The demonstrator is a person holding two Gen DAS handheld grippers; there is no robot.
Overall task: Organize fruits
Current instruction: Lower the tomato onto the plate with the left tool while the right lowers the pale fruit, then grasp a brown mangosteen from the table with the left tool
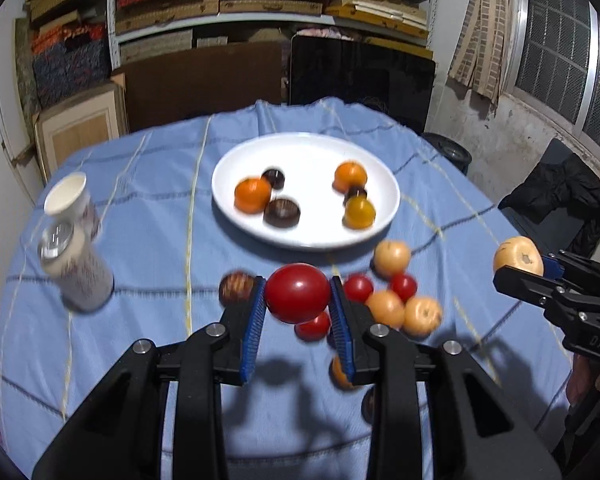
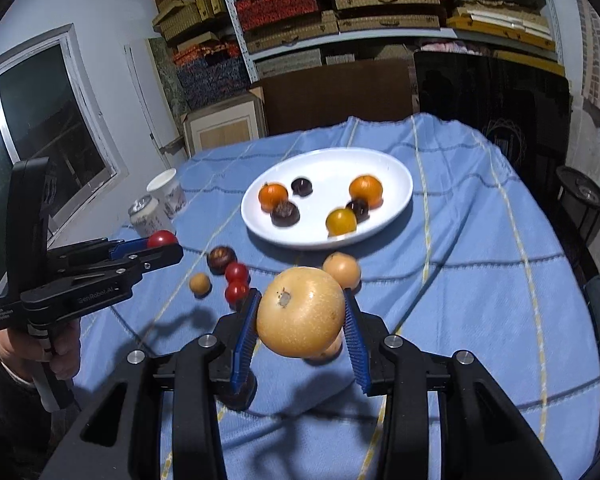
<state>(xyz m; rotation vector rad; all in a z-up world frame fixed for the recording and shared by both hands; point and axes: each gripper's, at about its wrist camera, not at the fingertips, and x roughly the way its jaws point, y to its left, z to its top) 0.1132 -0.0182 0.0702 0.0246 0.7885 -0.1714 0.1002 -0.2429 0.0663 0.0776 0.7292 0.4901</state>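
My left gripper (image 1: pixel 298 300) is shut on a red tomato (image 1: pixel 298 292), held above the blue tablecloth. My right gripper (image 2: pixel 300 316) is shut on a tan round fruit (image 2: pixel 300 312), also held above the cloth; it shows at the right in the left wrist view (image 1: pixel 518 256). A white plate (image 1: pixel 308 152) farther back holds two oranges (image 1: pixel 253 195), a yellow fruit (image 1: pixel 359 212) and three dark fruits (image 1: pixel 281 212). Loose small red tomatoes (image 1: pixel 358 288), tan fruits (image 1: pixel 392 256) and a dark fruit (image 1: pixel 236 286) lie on the cloth before the plate.
A can (image 1: pixel 74 268) and a white cup (image 1: pixel 66 194) stand at the table's left. The round table has a blue checked cloth (image 1: pixel 140 208). Shelves with boxes stand behind. A dark chair (image 1: pixel 560 192) is at the right.
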